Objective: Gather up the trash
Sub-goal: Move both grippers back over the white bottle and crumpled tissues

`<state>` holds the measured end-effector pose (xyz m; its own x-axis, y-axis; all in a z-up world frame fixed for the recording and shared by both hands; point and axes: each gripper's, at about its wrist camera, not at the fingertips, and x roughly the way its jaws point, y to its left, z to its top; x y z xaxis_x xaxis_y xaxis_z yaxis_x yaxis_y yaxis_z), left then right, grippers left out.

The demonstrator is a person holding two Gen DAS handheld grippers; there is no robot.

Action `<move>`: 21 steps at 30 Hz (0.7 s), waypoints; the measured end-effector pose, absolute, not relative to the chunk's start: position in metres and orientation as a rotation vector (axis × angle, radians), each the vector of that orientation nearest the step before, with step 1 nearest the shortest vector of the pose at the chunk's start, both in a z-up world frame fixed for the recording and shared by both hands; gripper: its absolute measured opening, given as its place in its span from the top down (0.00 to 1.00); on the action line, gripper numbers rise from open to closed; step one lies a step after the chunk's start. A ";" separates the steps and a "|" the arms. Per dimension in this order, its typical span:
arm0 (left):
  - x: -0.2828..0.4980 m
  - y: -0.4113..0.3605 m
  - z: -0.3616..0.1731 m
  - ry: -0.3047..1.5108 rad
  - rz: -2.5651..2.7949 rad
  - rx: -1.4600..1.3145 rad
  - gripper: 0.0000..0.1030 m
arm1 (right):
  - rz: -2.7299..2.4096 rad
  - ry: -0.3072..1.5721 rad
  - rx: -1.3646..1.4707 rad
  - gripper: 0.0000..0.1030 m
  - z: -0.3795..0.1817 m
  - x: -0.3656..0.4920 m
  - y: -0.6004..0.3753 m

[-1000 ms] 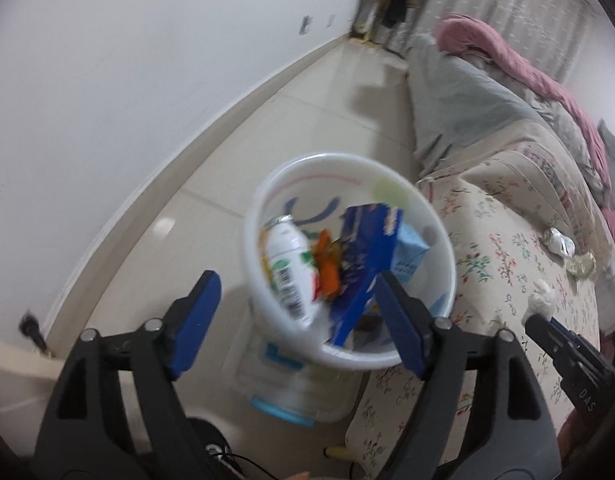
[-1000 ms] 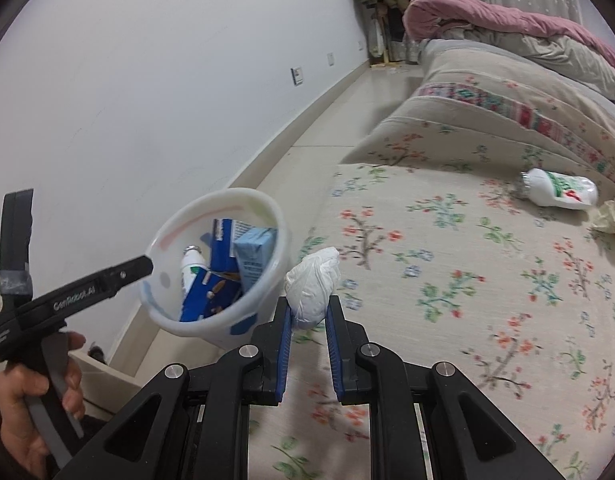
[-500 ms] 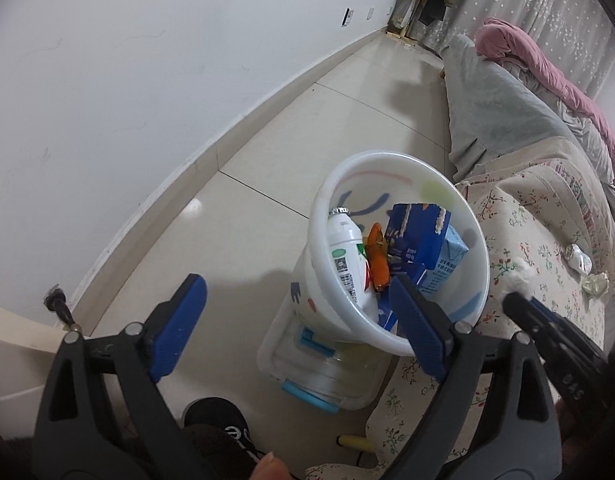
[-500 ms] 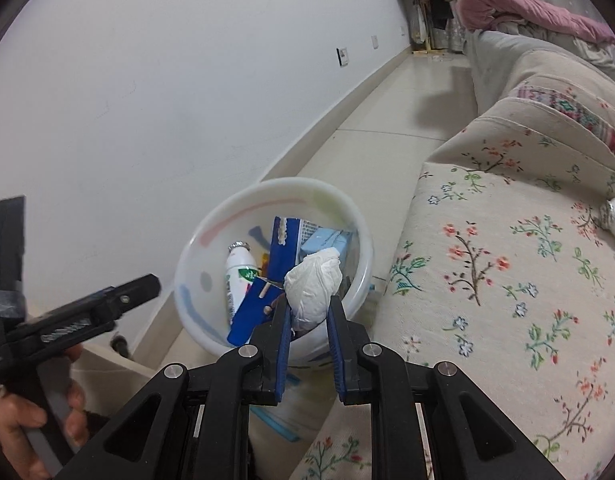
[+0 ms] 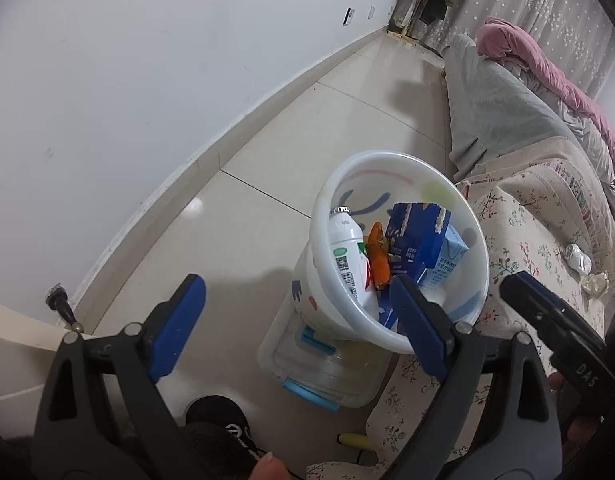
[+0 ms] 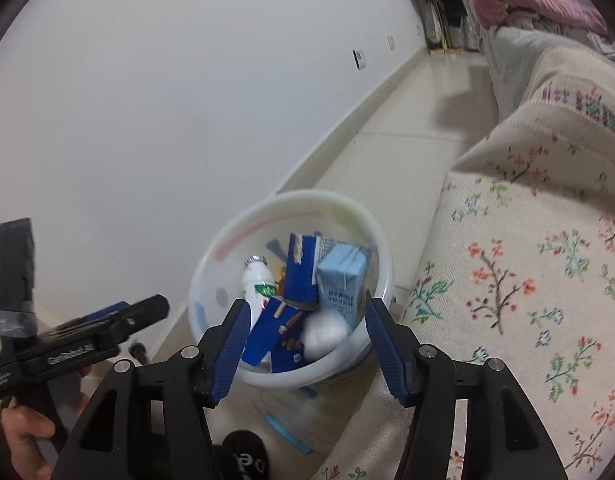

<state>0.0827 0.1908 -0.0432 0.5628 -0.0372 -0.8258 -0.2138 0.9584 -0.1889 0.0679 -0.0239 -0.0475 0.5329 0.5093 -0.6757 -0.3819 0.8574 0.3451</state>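
We see the right gripper (image 6: 305, 330) poised over the white bin (image 6: 381, 258), its jaws parted, having just been opening. The crumpled white tissue (image 6: 325, 332) lies loose in the bin between the 2 blue pads, touching neither of them. It rests against a dark blue carton (image 6: 301, 276), a light blue carton (image 6: 341, 280) and a white bottle (image 6: 259, 286). The bin stands on a clear lidded box (image 5: 319, 372) on the floor, just beside the floral bed (image 6: 527, 280). Our left gripper (image 5: 297, 322) is spread wide with nothing between its pads, near the bin's rim. On the bed, well apart from the bin, we see another bottle (image 5: 577, 256) and a crumpled scrap (image 5: 595, 282).
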 end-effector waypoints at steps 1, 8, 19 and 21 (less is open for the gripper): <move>0.083 0.191 -0.043 0.971 0.106 -0.283 0.10 | 0.529 0.854 0.162 0.41 -0.046 0.068 -0.025; 0.083 0.185 -0.042 0.969 0.099 -0.277 0.09 | 0.462 0.849 0.144 0.40 -0.041 0.059 -0.039; 0.082 0.165 -0.035 0.966 0.058 -0.237 0.09 | 0.351 0.843 0.147 0.34 -0.027 0.038 -0.074; 0.082 0.160 -0.034 0.965 0.047 -0.226 0.09 | 0.328 0.838 0.132 0.34 -0.026 0.034 -0.080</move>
